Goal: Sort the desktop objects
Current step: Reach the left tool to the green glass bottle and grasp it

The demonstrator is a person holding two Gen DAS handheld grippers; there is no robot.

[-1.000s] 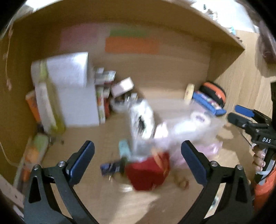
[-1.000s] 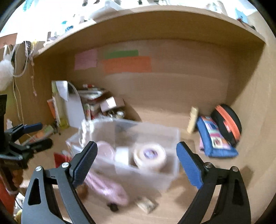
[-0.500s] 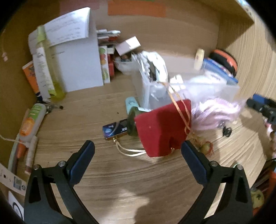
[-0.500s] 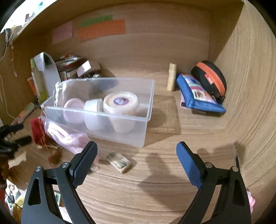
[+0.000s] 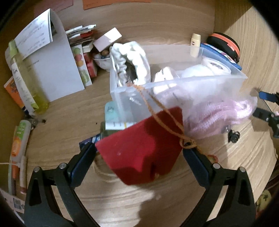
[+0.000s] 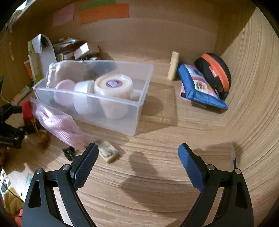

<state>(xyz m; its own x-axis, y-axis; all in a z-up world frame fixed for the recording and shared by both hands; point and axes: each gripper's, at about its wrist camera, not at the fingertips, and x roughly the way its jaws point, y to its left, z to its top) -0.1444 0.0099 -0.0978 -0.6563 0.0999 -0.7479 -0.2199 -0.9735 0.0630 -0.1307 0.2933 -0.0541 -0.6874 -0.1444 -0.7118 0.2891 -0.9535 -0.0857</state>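
Between left claw (image 5: 139, 157): red felt pouch (image 5: 141, 152)

**deskguy:** so what's the setup here?

**woodnook:** light wood-grain desktop (image 6: 157, 174) boxed in by a brown back panel (image 6: 157, 35) and a paler wood side wall (image 6: 252, 87) on the right. Pink, green and orange paper strips (image 6: 104, 13) stuck on the back panel.

**deskguy:** lighting?

**woodnook:** warm, from the front, shadows falling across the desktop.
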